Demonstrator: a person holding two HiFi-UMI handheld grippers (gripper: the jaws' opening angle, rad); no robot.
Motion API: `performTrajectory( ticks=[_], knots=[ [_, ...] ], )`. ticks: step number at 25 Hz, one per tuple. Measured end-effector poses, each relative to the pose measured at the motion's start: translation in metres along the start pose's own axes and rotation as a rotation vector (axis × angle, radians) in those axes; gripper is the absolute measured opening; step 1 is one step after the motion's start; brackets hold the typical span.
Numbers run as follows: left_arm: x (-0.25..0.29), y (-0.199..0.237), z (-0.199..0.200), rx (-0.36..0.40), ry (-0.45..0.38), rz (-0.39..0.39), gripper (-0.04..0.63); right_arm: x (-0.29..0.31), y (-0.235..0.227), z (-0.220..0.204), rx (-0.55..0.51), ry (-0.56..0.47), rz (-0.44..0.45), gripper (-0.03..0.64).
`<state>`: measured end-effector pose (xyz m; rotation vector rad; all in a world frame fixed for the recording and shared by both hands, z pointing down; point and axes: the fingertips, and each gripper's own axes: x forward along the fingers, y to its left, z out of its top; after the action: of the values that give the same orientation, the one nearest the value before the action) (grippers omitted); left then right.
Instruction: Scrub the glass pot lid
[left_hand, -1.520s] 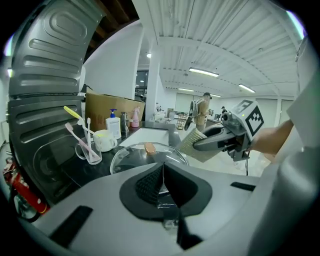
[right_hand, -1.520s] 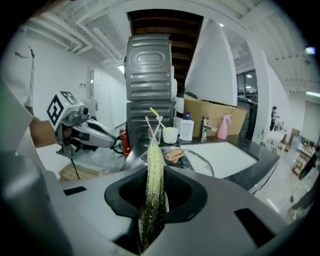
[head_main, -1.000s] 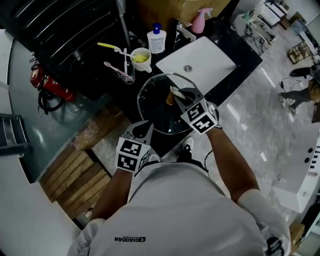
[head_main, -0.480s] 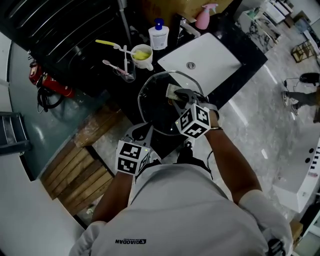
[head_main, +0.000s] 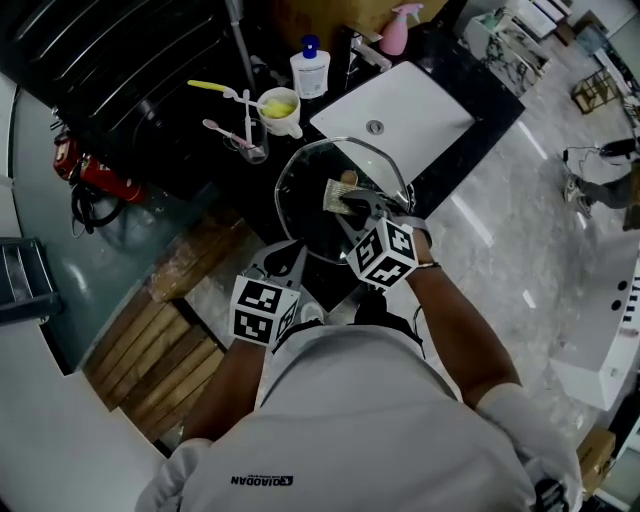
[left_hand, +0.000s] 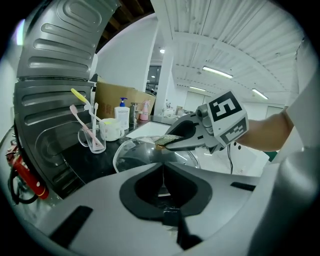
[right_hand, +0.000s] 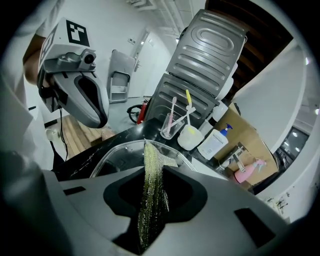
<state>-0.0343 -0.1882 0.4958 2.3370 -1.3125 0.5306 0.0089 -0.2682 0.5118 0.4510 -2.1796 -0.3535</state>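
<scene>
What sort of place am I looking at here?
Probably a mock washroom counter set up in a large workshop hall: there is a white sink, cups holding toothbrushes and a pump bottle, with a wide polished floor beyond.

Beside the white sink, the clear glass pot lid is showing black countertop beneath. The scouring pad is looking yellow-green. Behind the sink, a pink spray bottle is standing. The left gripper and right gripper are wearing black-and-white square markers.
</scene>
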Motion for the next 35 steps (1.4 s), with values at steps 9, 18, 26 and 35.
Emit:
performTrajectory(
  ticks=[9,18,26,35],
  knots=[
    [-0.007,-0.008,0.004,0.031,-0.01,-0.031,0.018,-0.016,0.025,0.009,0.013,-0.017,0.05,0.098],
    [-0.002,0.001,0.0,0.052,0.025,-0.028,0.018,-0.057,0.003,0.018,0.098,-0.126,-0.022,0.091],
    [0.014,0.0,0.003,0.04,0.04,-0.001,0.018,-0.045,-0.084,-0.042,0.146,-0.06,-0.131,0.091],
    [0.021,0.019,-0.004,-0.069,0.057,0.12,0.018,0.032,-0.144,-0.074,0.115,-0.029,-0.042,0.092]
  ],
)
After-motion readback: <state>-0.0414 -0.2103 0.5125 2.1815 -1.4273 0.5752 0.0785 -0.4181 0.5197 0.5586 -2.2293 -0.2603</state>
